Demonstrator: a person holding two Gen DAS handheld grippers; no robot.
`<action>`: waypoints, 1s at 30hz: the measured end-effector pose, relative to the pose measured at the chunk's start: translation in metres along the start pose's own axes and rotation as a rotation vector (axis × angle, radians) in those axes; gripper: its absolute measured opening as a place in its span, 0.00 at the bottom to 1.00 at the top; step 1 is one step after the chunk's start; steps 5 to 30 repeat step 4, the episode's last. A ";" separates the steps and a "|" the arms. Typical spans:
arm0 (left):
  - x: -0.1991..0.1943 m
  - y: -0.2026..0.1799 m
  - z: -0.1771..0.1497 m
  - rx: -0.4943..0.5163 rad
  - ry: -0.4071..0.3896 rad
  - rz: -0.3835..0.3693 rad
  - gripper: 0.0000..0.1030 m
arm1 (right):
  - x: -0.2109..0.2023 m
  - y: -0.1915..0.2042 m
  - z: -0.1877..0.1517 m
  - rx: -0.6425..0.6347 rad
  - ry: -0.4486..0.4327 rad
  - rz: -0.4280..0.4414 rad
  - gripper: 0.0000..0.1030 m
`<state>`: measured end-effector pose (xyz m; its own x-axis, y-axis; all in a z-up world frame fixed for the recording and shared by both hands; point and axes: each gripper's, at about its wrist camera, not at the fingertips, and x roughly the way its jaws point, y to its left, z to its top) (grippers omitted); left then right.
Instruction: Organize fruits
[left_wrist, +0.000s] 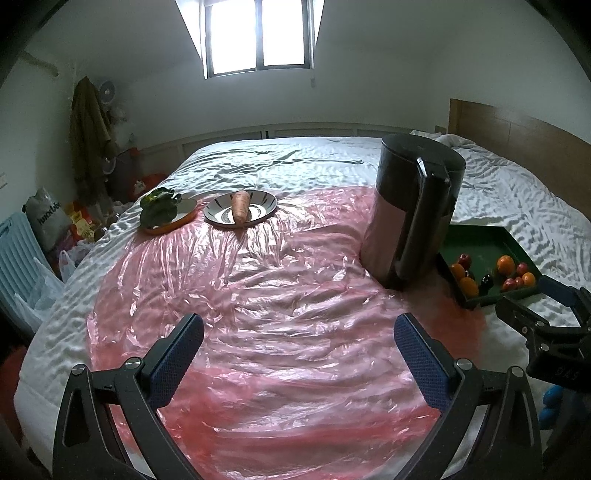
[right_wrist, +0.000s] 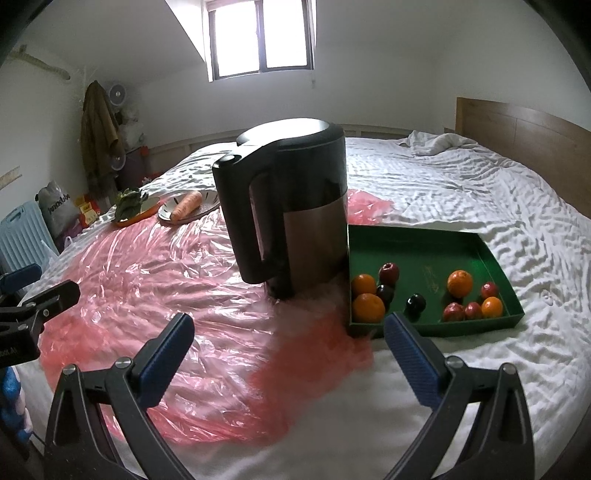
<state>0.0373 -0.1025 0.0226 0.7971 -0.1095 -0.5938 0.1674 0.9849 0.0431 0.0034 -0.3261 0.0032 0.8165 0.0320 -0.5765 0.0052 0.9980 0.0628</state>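
A green tray (right_wrist: 424, 240) lies on the bed right of the kettle and holds several oranges (right_wrist: 459, 283), red apples (right_wrist: 388, 272) and dark plums (right_wrist: 416, 303). The tray also shows in the left wrist view (left_wrist: 480, 240). My right gripper (right_wrist: 288, 332) is open and empty, just in front of the tray's near left corner. My left gripper (left_wrist: 299, 336) is open and empty over the pink plastic sheet (left_wrist: 240, 314), well left of the tray. A carrot (left_wrist: 241, 210) lies on a white plate (left_wrist: 266, 205); leafy greens (left_wrist: 159, 205) sit on an orange dish (left_wrist: 184, 218).
A tall black and steel kettle (right_wrist: 291, 214) stands between the plates and the tray, close against the tray's left side. The wooden headboard (right_wrist: 535, 140) is at the right. Bags and clutter (left_wrist: 51, 218) sit on the floor left of the bed.
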 end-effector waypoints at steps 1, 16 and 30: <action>0.000 0.000 0.000 -0.001 0.000 0.002 0.98 | 0.000 0.000 0.000 0.002 0.000 0.001 1.00; 0.001 0.000 0.000 0.000 -0.004 0.004 0.98 | 0.000 0.000 0.000 -0.001 0.000 0.000 1.00; 0.001 0.000 0.000 0.000 -0.004 0.004 0.98 | 0.000 0.000 0.000 -0.001 0.000 0.000 1.00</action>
